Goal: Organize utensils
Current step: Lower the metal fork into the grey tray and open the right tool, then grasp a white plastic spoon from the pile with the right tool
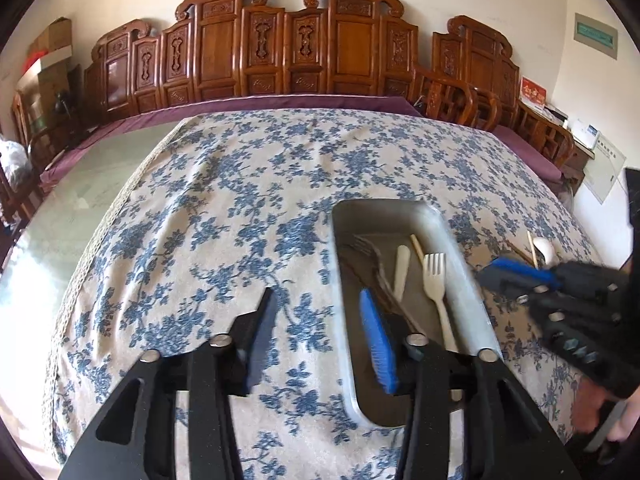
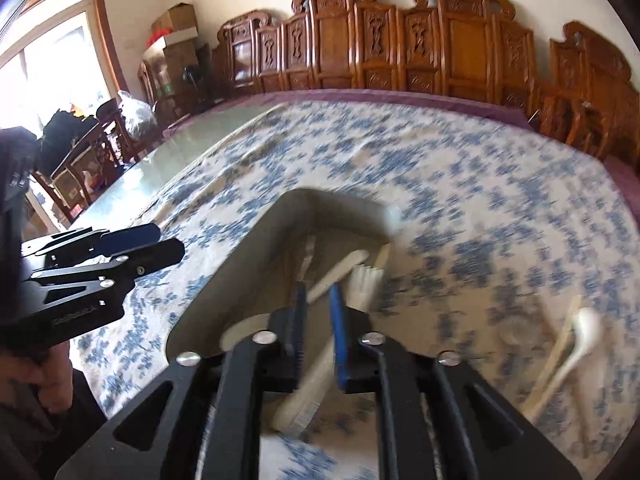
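Note:
A metal tray (image 1: 464,280) lies on the blue-flowered tablecloth (image 1: 224,208). In it are a white fork (image 1: 435,280), a metal fork (image 1: 370,252), a white handle (image 1: 401,266) and a chopstick (image 1: 417,246). My left gripper (image 1: 316,294) stands open astride the tray's near left rim, with nothing gripped. My right gripper (image 2: 317,288) hovers over the tray (image 2: 224,272), its jaws a little apart. The white fork (image 2: 362,282) lies just beneath that gap, and the pads do not press on it. A white spoon (image 2: 584,328) and a chopstick (image 2: 562,340) lie on the cloth right of the tray.
Carved wooden chairs (image 1: 288,52) line the table's far edge. Left of the cloth the bare glass tabletop (image 1: 80,208) shows. A hand (image 2: 48,376) holds the left gripper (image 2: 168,240). The right gripper (image 1: 488,272) reaches in from the right of the tray.

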Demonstrator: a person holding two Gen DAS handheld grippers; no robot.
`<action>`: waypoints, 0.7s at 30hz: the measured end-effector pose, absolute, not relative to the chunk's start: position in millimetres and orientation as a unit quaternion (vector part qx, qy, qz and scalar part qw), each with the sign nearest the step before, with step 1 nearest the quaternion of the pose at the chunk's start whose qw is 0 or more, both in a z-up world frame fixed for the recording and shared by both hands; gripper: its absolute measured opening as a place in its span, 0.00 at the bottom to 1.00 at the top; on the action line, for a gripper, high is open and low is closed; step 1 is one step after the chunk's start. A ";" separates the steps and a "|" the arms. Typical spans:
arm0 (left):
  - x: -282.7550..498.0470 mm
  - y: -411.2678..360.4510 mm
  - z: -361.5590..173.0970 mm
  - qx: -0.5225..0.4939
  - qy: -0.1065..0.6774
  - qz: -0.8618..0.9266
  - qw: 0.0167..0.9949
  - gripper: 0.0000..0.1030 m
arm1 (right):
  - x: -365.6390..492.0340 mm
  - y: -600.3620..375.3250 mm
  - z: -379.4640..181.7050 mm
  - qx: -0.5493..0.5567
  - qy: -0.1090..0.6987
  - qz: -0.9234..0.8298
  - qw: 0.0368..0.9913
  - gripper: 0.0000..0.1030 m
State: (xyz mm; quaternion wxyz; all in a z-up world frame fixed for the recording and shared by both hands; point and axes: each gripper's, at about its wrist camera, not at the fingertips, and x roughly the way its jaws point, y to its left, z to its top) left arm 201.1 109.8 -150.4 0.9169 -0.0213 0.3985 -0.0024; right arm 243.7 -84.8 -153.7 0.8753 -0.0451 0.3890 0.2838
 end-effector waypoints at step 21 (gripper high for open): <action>200.4 50.2 -146.0 -0.002 0.389 -0.031 0.921 0.81 | 271.7 -263.6 -175.8 -0.060 0.405 0.136 0.902 0.62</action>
